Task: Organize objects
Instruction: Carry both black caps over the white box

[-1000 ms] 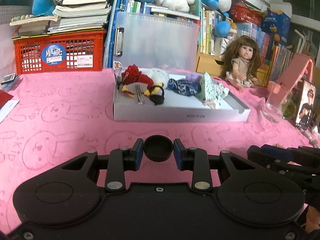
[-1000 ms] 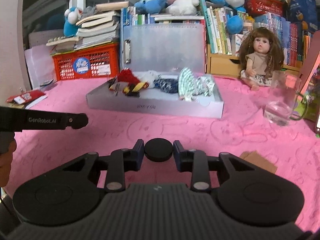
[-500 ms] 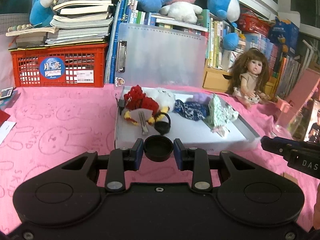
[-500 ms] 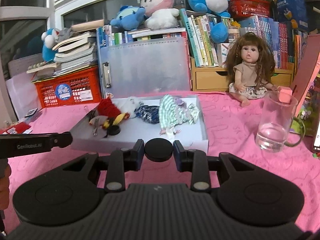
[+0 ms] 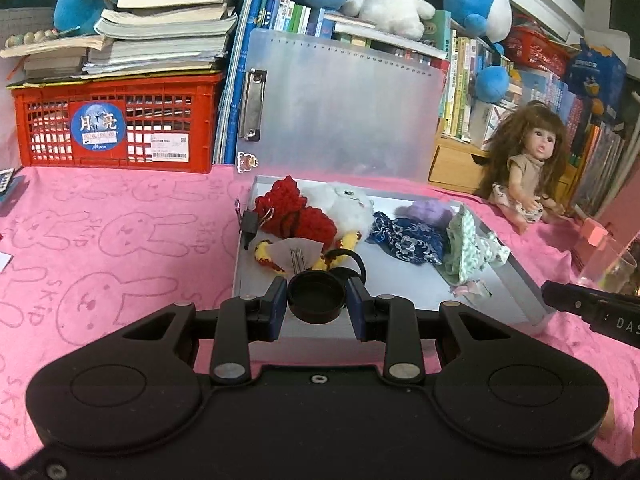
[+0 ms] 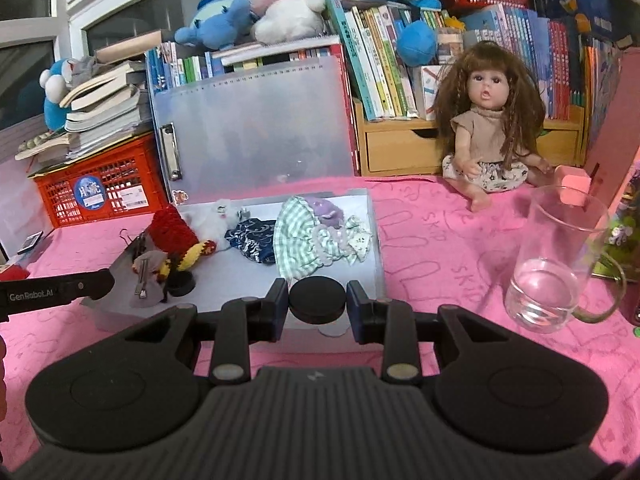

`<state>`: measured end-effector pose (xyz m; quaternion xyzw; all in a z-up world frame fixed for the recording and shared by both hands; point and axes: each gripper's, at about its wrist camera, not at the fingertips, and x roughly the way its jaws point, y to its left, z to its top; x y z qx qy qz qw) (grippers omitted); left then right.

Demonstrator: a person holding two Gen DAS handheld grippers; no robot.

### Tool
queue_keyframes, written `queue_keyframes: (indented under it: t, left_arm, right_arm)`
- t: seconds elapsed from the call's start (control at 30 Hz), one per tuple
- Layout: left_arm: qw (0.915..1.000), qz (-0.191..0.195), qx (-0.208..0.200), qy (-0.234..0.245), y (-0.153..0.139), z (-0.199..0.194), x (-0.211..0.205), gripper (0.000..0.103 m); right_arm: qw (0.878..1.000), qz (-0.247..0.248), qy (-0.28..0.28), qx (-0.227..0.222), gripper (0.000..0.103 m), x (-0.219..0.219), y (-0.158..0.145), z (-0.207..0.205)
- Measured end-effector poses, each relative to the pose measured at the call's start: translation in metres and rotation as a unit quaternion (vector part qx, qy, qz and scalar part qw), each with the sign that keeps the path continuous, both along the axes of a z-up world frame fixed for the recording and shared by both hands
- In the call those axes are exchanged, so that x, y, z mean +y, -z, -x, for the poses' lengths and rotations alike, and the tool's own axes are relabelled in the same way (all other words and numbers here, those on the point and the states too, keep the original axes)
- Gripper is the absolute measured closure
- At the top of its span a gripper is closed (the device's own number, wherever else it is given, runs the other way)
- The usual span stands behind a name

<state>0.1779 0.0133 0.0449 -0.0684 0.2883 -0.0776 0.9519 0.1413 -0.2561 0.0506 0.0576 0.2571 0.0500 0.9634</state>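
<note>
I am gripping a small round black open-topped cup in my left gripper and a flat round black cap in my right gripper, both jaws narrowed onto them. Both are now hanging over the near edge of the shallow grey tray (a second ago it lay well ahead), so I am judging the drop-off close.

Pink bunny-print cloth covers the table before crowded bookshelves.

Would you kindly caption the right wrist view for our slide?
Right tool grips a black round lid before the grey tray of fabric trinkets on pink cloth.
</note>
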Motion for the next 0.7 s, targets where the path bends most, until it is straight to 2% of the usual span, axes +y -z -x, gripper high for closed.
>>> queue_keyframes:
  t: [0.7]
  left_arm:
    - [0.9992,-0.022,0.033,-0.001,0.033,-0.043,-0.013,0.072]
  right_arm:
    - [0.997,-0.033,0.001,0.068,0.067,-0.005,0.024,-0.06]
